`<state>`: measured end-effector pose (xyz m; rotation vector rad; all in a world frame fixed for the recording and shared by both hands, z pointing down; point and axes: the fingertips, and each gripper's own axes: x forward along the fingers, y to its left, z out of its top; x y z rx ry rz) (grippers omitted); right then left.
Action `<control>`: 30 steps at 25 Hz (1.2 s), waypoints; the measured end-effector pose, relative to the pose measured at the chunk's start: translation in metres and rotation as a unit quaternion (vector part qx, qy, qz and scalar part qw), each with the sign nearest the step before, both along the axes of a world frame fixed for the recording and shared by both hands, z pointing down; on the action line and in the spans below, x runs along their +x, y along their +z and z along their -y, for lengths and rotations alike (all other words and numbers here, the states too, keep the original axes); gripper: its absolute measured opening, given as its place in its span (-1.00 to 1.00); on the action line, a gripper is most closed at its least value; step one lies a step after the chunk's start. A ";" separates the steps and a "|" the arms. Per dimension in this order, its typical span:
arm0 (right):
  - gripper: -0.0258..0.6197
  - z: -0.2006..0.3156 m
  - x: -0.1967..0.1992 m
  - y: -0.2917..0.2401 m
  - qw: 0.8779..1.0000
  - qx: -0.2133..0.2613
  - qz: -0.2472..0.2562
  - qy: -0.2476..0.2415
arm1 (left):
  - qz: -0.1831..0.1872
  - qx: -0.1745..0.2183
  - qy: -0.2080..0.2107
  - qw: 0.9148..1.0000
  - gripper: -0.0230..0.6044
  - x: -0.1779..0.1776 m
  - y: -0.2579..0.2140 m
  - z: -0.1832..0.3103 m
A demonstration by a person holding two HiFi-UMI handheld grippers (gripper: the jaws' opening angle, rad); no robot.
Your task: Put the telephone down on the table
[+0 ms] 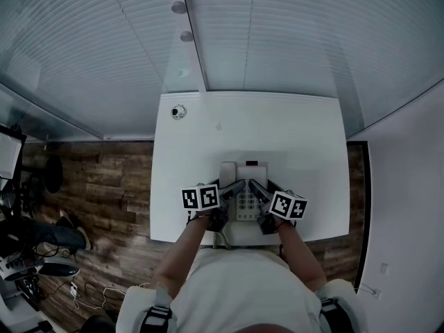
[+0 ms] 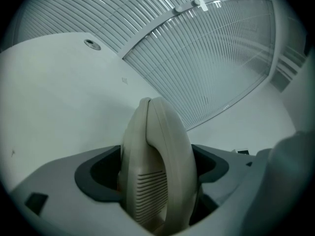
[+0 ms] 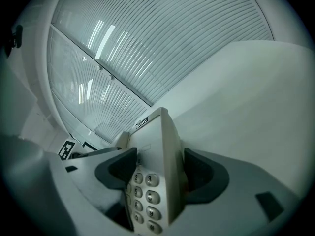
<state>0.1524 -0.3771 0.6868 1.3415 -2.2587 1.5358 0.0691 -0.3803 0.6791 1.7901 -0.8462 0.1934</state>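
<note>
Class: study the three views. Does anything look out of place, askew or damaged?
Nothing damaged or spilled. The telephone is at the table's near edge, left gripper shut on its handset, right gripper on its keypad side.

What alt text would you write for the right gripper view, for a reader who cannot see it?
The right gripper is clamped on the side edge of a beige telephone, whose number keys face left. Beyond it are the white table and a wall of slatted blinds.
</note>
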 end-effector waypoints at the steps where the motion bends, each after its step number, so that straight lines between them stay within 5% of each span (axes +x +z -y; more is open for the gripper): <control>1: 0.01 0.000 -0.001 -0.001 1.000 0.001 -0.001 -0.001 | 0.002 0.000 0.000 1.000 0.39 -0.001 0.000 0.000; 19: 0.01 -0.016 0.012 -0.015 0.999 0.019 -0.016 0.025 | 0.034 0.018 -0.032 0.999 0.38 -0.015 -0.008 -0.019; 27: -0.05 -0.028 0.014 -0.044 0.997 0.064 -0.035 0.022 | 0.037 0.036 -0.064 0.997 0.38 -0.026 -0.022 -0.037; 30: -0.13 -0.035 0.013 -0.052 0.997 0.072 -0.035 0.019 | 0.045 0.041 -0.079 0.995 0.24 -0.032 -0.027 -0.045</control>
